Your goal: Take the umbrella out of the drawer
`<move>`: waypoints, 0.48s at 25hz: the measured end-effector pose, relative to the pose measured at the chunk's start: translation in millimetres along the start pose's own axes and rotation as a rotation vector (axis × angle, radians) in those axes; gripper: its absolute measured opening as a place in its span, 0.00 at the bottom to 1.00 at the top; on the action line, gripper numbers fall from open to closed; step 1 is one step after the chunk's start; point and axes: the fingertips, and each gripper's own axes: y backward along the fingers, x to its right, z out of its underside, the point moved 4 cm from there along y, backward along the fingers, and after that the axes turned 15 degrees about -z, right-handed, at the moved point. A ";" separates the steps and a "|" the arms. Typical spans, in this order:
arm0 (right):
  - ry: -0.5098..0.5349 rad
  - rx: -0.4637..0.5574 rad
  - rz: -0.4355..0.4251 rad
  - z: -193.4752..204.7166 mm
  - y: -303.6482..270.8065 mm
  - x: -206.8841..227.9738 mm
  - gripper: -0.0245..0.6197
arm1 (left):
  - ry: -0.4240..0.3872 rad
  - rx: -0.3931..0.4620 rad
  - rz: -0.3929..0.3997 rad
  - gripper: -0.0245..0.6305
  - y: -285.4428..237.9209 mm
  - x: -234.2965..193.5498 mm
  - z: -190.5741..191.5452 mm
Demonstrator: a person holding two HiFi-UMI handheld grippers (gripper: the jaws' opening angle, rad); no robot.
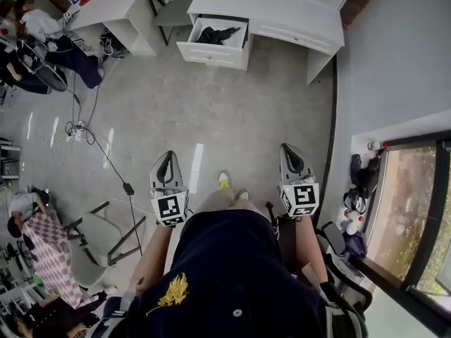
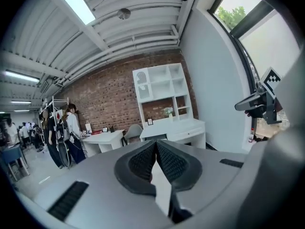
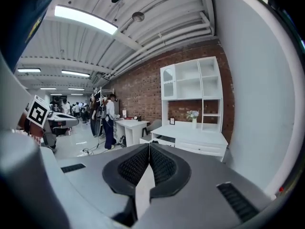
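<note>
I hold my left gripper (image 1: 166,159) and my right gripper (image 1: 290,151) side by side in front of my body, above the grey floor (image 1: 211,118), both aimed toward the white worktop (image 1: 282,5) across the room. The left fingers (image 2: 143,163) are pressed together, pad against pad, with nothing between them. The right fingers (image 3: 133,168) are pressed together the same way and carry nothing. The umbrella (image 1: 217,34) is dark and folded. It lies inside the drawer (image 1: 211,53), which stands pulled out from the left part of the worktop. Both grippers are well apart from it, with open floor in between. From the left gripper view I see the right one off at the right edge. From the right gripper view the left one shows at the left edge.
</note>
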 end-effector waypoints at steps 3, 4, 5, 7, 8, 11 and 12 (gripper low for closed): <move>-0.007 -0.011 0.006 -7.2 -8.4 6.1 0.08 | 0.022 0.036 0.004 0.07 -15.3 -4.4 -10.9; -0.002 -0.010 0.015 -12.8 -10.8 9.4 0.08 | 0.032 0.048 0.006 0.07 -25.2 -5.9 -14.3; 0.001 -0.010 0.026 -18.3 -13.0 12.6 0.08 | 0.044 0.055 0.007 0.07 -36.3 -7.5 -17.2; -0.006 -0.008 0.046 -26.8 -15.6 17.7 0.08 | 0.078 0.055 0.014 0.07 -57.6 -10.2 -22.7; -0.015 -0.005 0.053 -30.3 -16.8 20.4 0.08 | 0.097 0.057 0.019 0.21 -67.2 -11.3 -26.2; -0.028 0.004 0.078 -41.8 -23.8 28.3 0.08 | 0.133 0.085 0.017 0.38 -91.7 -18.1 -35.1; -0.032 0.008 0.088 -45.9 -26.4 29.8 0.09 | 0.138 0.089 0.019 0.44 -97.8 -21.3 -35.2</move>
